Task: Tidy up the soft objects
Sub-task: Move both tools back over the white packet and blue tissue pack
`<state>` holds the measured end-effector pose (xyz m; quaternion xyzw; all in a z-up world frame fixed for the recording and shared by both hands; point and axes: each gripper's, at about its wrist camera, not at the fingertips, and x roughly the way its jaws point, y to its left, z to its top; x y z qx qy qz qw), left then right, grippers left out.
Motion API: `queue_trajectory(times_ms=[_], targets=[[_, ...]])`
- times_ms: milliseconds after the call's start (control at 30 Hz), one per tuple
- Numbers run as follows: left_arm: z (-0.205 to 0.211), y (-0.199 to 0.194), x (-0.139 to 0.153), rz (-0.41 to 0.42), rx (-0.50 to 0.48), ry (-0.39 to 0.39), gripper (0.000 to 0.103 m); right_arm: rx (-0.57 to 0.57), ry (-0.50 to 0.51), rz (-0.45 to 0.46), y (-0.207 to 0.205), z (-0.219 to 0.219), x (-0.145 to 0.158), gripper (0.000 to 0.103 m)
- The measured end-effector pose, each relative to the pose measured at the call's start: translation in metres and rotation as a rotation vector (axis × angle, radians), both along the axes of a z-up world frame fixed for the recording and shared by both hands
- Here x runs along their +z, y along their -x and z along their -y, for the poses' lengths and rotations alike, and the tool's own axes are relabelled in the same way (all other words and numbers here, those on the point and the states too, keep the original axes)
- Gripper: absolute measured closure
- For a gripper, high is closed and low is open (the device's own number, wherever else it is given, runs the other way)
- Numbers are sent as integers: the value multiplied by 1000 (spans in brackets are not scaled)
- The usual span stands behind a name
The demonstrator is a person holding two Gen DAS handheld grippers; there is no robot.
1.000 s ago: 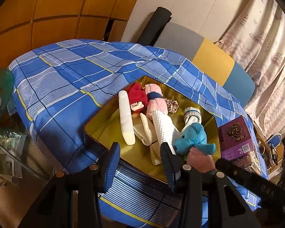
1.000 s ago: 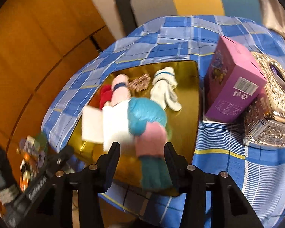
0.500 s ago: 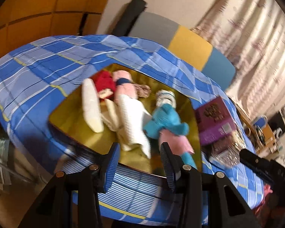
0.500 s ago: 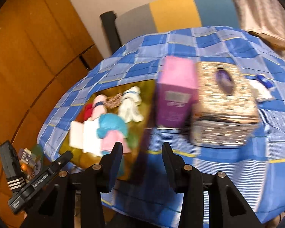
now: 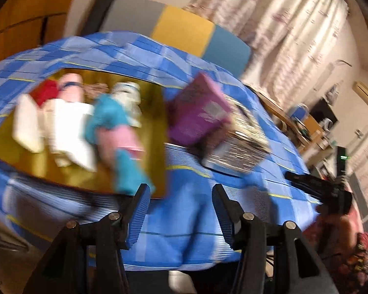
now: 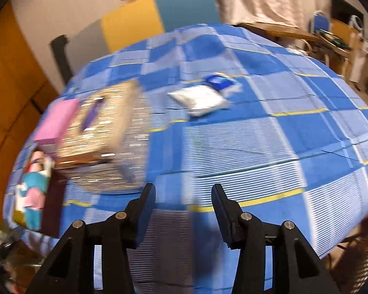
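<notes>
Left gripper (image 5: 180,204) was released, blue-padded jaws spread wide, nothing between them, hovering off the near edge of the blue-checked tablecloth table (image 5: 191,210). Right gripper (image 6: 184,204) was likewise released and empty, jaws apart, over the near edge of the same table. Both views were motion-blurred, so fine detail was unreadable. Beyond the left gripper, the gold rectangular tray (image 5: 152,132) sat at the table's left end and held the soft objects: a teal plush toy (image 5: 109,115) with a pink cloth piece (image 5: 119,140) lying against it and a teal piece (image 5: 128,174) reaching the tray's near edge; a white folded cloth (image 5: 68,127) and a white cylindrical roll (image 5: 27,127) to their left; a red soft item (image 5: 45,93) and a pink soft item with a blue band (image 5: 71,88) toward the tray's far edge; a white striped sock-like item (image 5: 128,93) beside them. Just right of the tray stood a purple cardboard box (image 5: 198,112), touching an ornate silver tissue box (image 5: 240,147) on its right. In the right wrist view, beyond the silver tissue box, a white soft pouch (image 6: 201,100) lay on the cloth near the table's middle, toward the far edge, with a blue-and-white packet (image 6: 219,82) just behind it, apparently touching. These two lay well apart from the tray. A grey, yellow and teal chair back (image 5: 184,31) stood past the far edge.
</notes>
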<state>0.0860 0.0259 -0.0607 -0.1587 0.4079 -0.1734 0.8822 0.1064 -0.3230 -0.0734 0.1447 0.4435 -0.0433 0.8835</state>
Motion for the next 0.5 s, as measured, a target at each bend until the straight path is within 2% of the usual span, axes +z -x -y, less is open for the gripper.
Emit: queue_trajectory(times_ms=[67,200,267,400,500], targets=[[22,-2,8,0,-47,-2,49,-24,11,-5,-1,24,-6,54],[77,-9,34,31,-146,4,36,-24,38,16,-10,60,-7,50],[112,-16,48,50,-197,2,34,-5,54,35,-18,75,-5,48],[174,-37,64,61,-223,-71,34,-5,68,57,-34,107,1,42],[211,-63,66,19,-203,-95,34,-14,94,56,-45,125,2,40]])
